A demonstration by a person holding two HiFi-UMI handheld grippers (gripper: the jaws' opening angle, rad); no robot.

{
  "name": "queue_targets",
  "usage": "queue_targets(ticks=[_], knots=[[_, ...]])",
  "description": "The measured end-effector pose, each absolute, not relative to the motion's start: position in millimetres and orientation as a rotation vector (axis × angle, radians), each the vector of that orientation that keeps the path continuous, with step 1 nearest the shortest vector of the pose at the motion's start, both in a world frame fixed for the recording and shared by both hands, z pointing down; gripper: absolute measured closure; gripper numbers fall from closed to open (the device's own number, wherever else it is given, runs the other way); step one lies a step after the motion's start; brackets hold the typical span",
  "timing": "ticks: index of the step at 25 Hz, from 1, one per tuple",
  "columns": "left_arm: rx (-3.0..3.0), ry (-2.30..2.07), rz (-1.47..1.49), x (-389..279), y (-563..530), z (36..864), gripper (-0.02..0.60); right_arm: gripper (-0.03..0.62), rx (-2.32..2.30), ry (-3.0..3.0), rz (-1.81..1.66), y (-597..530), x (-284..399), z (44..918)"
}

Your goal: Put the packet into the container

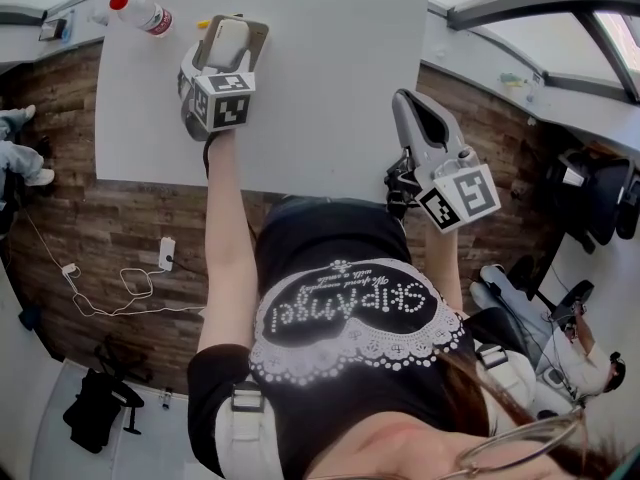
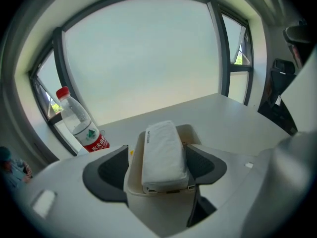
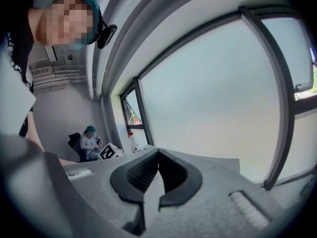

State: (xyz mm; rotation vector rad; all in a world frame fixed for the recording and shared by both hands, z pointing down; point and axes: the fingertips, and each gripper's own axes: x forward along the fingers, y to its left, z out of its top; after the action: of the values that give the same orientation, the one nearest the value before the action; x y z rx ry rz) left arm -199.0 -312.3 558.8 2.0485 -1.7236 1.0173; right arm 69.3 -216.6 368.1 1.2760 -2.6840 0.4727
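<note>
A white packet (image 2: 162,157) lies in the top of a small cream container (image 2: 148,202) on the white table (image 1: 330,68). My left gripper (image 2: 158,145) straddles the container with its jaws spread wide. The dark pads (image 2: 106,175) stand on either side of the container's walls and do not press the packet. In the head view the left gripper (image 1: 230,26) is at the table's far left, with the packet (image 1: 228,43) between its fingers. My right gripper (image 1: 404,98) hangs above the table's near right edge. Its jaws are shut and hold nothing, as the right gripper view (image 3: 158,155) shows.
A clear water bottle (image 1: 143,12) with a red cap and label lies on the table's far left corner, close to the container; the left gripper view shows the bottle (image 2: 79,123) too. Wooden floor with cables lies below. A seated person (image 3: 90,143) is far off.
</note>
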Motion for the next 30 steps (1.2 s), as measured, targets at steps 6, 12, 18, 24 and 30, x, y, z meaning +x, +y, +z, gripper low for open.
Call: queue_targets(ticks=[6, 12, 18, 24, 30], knots=[[2.122, -1.852, 0.831, -199.2, -309.7, 501.4, 0.238, 0.594, 1.262, -2.7, 0.461, -213.8, 65.4, 364.9], [2.29, -1.925, 0.634, -185.2, -294.0, 423.7, 0.282, 0.594, 1.268, -2.712, 0.447, -211.6, 67.1, 360.3], [2.465, -1.992, 0.358, -165.6, -254.4, 328.4, 0.327, 0.594, 1.266, -2.707, 0.437, -207.7, 68.9, 359.6], [2.491, -2.05, 0.275, -157.0, -213.1, 290.3, 0.367, 0.594, 1.249, -2.726, 0.424, -202.5, 69.2, 355.5], [2.499, -2.03, 0.325, -149.7, -178.0, 296.3, 0.388, 0.594, 1.228, -2.735, 0.419, -197.4, 66.9, 355.2]])
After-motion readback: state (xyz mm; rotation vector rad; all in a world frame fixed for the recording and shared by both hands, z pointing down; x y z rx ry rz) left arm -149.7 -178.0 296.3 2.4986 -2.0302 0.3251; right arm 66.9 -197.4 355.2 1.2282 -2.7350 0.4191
